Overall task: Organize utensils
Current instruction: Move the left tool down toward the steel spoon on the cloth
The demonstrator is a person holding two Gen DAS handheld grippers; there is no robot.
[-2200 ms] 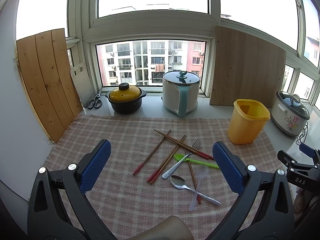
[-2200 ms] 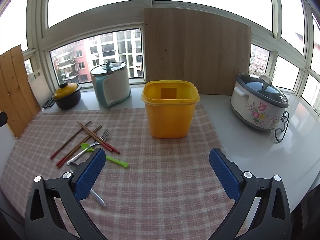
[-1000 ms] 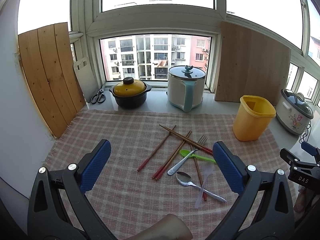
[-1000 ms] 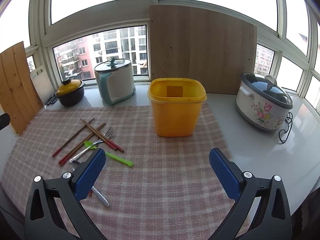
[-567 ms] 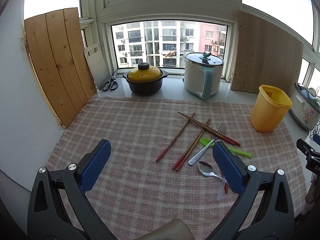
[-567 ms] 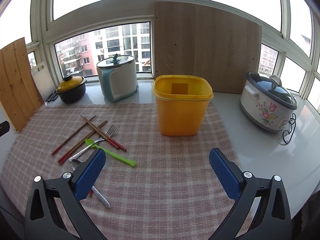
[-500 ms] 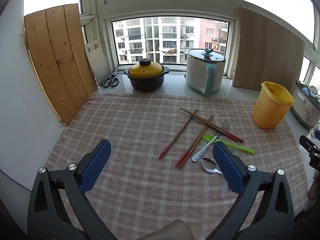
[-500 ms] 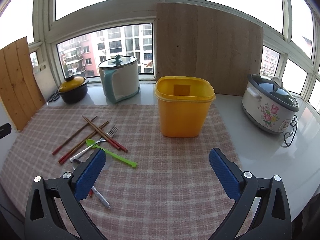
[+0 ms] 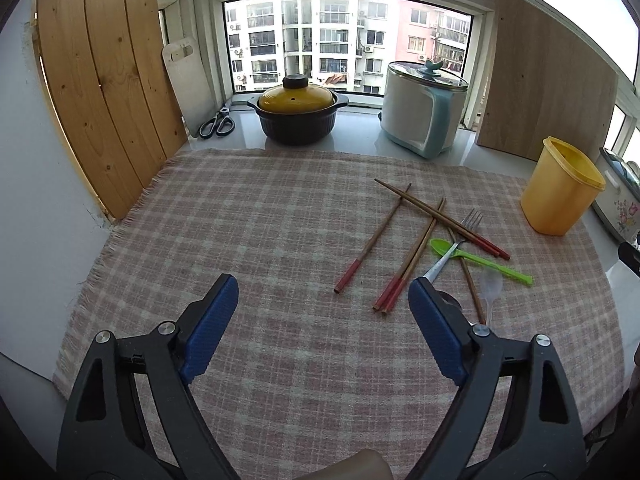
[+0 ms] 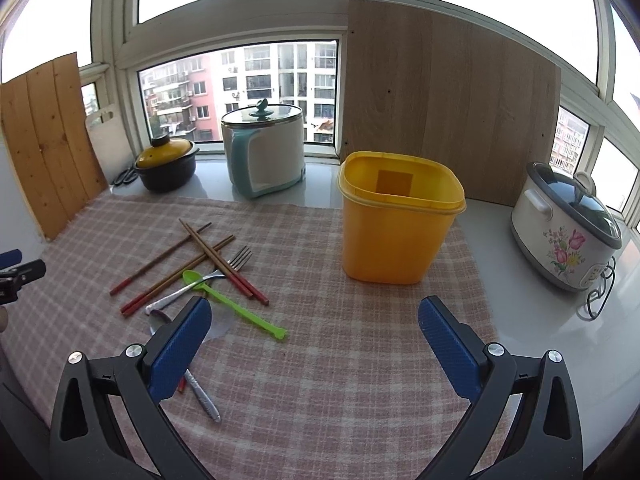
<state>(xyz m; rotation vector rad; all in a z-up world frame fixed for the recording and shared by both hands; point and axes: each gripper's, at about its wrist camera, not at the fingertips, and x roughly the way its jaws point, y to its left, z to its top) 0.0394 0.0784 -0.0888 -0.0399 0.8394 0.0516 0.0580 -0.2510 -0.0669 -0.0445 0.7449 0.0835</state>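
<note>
chopsticks (image 9: 404, 236), fork (image 9: 460, 240), green spoon (image 9: 480, 258) piled on cloth (image 9: 240, 240), bin (image 9: 560, 188) at their 2 o'clock. left gripper (image 9: 320, 312) at 7 o'clock, jaws just narrowing, spread, nothing between. right gripper (image 10: 312, 328) spread, empty.

We see bright daylight coming in through the windows (image 10: 248, 76) ahead of each hand-held gripper. The sky there is so bright it looks plain white. Shadows on the desk (image 9: 280, 224) are soft and faint. Both pictures are sharp, but straight lines bend at the edges and the corners go black.
</note>
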